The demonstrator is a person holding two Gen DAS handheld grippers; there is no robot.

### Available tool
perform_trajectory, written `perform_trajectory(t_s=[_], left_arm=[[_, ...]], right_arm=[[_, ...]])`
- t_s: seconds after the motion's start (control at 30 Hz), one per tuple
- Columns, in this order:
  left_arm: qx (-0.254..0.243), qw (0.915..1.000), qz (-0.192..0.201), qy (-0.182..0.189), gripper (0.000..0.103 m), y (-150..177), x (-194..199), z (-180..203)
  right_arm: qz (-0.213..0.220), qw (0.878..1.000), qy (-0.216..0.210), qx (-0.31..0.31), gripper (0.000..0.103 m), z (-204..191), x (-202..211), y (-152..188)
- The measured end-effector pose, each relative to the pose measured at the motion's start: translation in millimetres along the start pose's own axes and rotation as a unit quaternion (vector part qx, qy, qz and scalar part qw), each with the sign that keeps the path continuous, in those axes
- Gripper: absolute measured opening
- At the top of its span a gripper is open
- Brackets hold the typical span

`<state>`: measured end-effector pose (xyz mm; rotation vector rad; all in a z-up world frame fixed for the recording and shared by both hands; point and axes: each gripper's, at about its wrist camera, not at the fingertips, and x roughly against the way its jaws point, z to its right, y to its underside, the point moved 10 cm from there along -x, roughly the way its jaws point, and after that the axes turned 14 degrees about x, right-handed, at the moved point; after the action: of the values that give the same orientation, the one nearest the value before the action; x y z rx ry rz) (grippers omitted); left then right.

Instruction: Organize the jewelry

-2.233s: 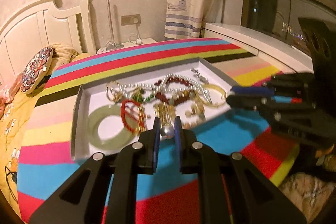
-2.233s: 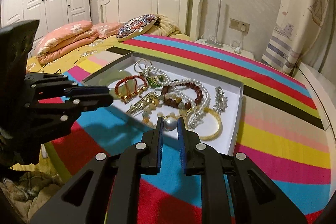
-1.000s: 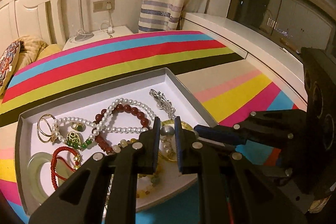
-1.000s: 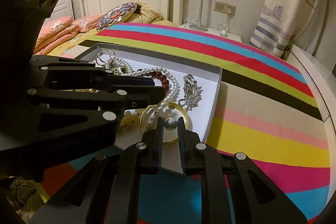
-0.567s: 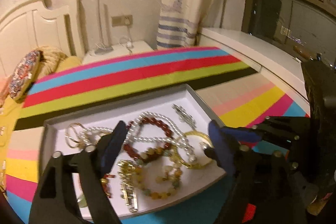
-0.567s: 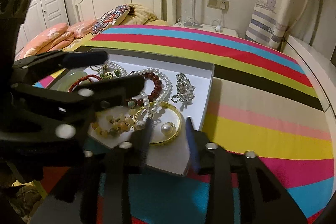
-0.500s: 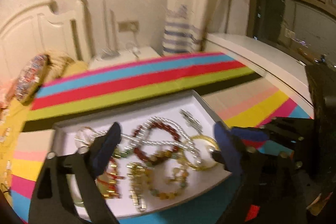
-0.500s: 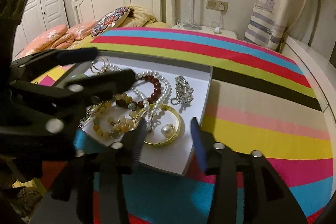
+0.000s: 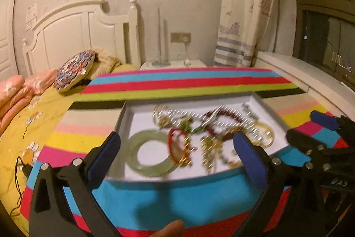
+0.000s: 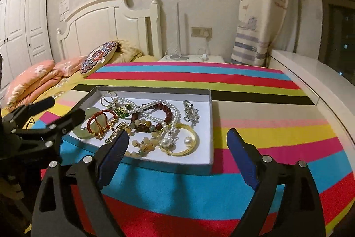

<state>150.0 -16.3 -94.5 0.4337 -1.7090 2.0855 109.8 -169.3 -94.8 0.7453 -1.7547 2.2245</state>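
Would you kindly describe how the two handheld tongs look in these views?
Both the left tongs and the right tongs are matte black, with triangular cut-outs, silver screw heads and blue pads on the fingers. White handwritten letters mark the right one's body; no cables or sleeves show.

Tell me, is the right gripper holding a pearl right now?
No, the right gripper is wide open and empty; two loose pearls lie in the tray.

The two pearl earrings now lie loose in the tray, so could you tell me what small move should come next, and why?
Probably bring the open right gripper down over the silver brooch: both grippers are empty, and it lies apart near the tray wall, clear of the tangled beads, unlike the pearl earrings.
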Motion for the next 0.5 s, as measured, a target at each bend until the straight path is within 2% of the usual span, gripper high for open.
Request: perform_trajectory(t_s=[0.17, 0.23, 0.5], left_arm=[[0.006, 1.0000, 0.003, -0.006, 0.101, 9.5, -4.5, -13.3], [0.004, 0.9999, 0.014, -0.002, 0.101, 8.9, -0.9, -13.0], [0.013, 0.9998, 0.010, 0.008, 0.101, 10.6, -1.6, -16.2]], right_arm=[[0.024, 0.999, 0.036, 0.024, 0.086, -1.4, 1.2, -5.4], [0.016, 0.999, 0.035, 0.023, 0.086, -1.0, -3.5, -3.6], [0.015, 0.999, 0.023, 0.022, 0.086, -1.0, -6.1, -0.5]])
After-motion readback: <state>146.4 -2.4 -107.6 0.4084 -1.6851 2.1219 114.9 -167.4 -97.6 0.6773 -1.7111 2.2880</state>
